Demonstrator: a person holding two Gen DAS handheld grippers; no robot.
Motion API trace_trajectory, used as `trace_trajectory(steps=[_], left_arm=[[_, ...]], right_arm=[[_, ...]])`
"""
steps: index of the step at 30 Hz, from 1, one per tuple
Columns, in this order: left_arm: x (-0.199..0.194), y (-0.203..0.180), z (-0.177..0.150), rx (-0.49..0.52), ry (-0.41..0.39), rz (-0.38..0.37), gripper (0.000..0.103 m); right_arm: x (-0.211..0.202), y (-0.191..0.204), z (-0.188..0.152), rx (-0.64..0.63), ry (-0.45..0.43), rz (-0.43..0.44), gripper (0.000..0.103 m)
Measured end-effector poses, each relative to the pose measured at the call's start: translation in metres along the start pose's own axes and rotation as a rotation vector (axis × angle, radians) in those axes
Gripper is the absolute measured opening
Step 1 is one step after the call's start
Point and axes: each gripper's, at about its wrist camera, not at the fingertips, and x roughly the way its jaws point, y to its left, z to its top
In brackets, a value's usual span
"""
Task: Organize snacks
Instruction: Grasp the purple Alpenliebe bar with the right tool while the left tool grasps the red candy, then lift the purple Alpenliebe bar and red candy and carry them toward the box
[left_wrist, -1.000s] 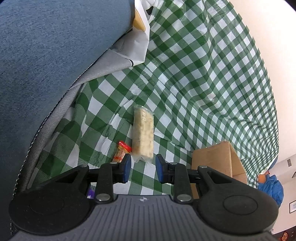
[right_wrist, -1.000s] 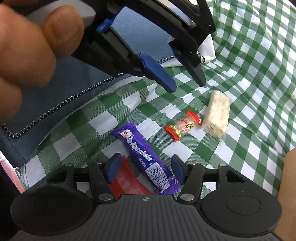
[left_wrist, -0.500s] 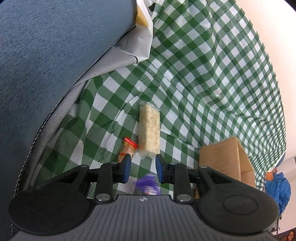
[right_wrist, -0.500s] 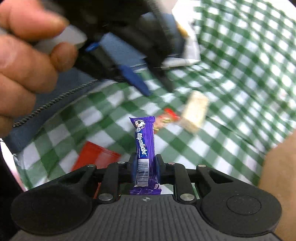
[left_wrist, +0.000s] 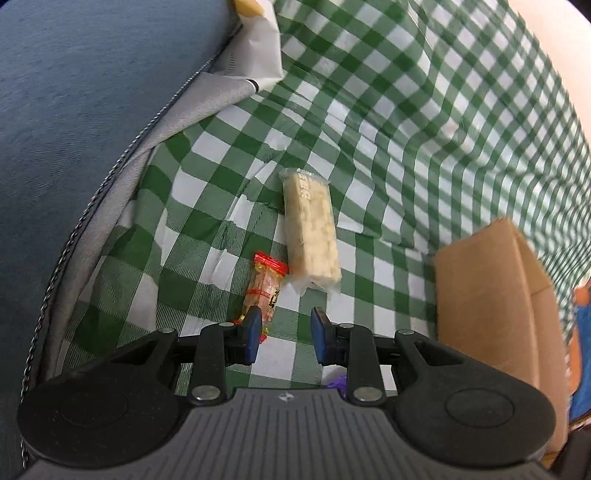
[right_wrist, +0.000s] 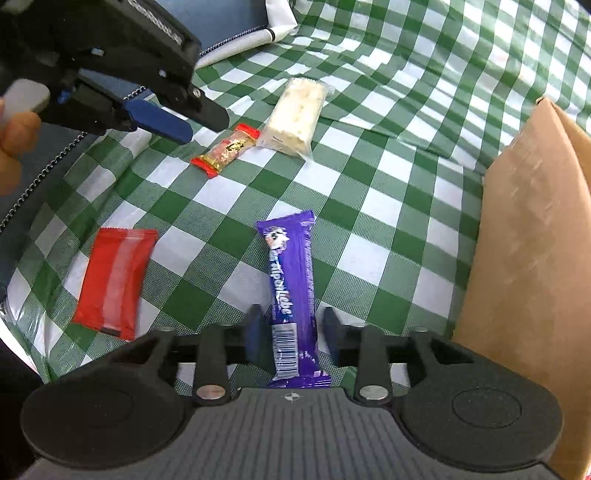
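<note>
Change: half a second back my right gripper (right_wrist: 290, 334) pinched the purple bar (right_wrist: 291, 291); now it lies on the cloth (right_wrist: 369, 206) beside the box (right_wrist: 532, 236).
Right gripper: jaws opening, bar between them, pads off it.
Left gripper (left_wrist: 284, 332): slightly parted, empty, above the red-ended candy (left_wrist: 264, 291) and the pale bar (left_wrist: 312, 236).

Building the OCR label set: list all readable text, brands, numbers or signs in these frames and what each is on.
"Alpenliebe", motion-blurred: white lettering down the purple candy stick.
Barcode digits on that stick: too small to read.
Dark print on the small red-ended candy: too blurred to read.
Faint marks on the pale rice bar: unreadable.
Red packet, cardboard box: no text visible.
</note>
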Motion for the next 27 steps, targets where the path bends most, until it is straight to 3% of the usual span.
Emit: trace_trajectory(steps=[6, 16, 17, 18, 19, 21, 22, 27], left_arm=[[0.017, -0.009, 0.005, 0.073, -0.004, 0.060, 0.037], [0.047, -0.032, 0.001, 0.218, 0.033, 0.176, 0.037], [0.048, -0.033, 0.000, 0.227, 0.032, 0.184, 0.034], [0.048, -0.034, -0.001, 0.235, 0.031, 0.192, 0.023], [0.048, -0.034, -0.002, 0.238, 0.032, 0.197, 0.023], [0.045, -0.032, 0.000, 0.213, 0.032, 0.192, 0.020], [0.043, -0.030, 0.000, 0.193, 0.034, 0.182, 0.020], [0.026, -0.019, -0.004, 0.071, 0.060, 0.096, 0.019]], right_arm=[[0.002, -0.007, 0.004, 0.039, 0.007, 0.029, 0.044], [0.003, -0.007, 0.008, 0.042, 0.007, 0.041, 0.044], [0.003, -0.007, 0.008, 0.039, 0.006, 0.041, 0.044], [0.004, -0.008, 0.008, 0.036, 0.006, 0.040, 0.044], [0.003, -0.008, 0.008, 0.032, 0.005, 0.041, 0.043], [0.002, -0.006, 0.007, 0.025, -0.001, 0.042, 0.032], [0.000, -0.006, 0.007, 0.023, -0.004, 0.037, 0.021], [-0.007, -0.012, 0.007, 0.053, -0.024, 0.035, 0.019]])
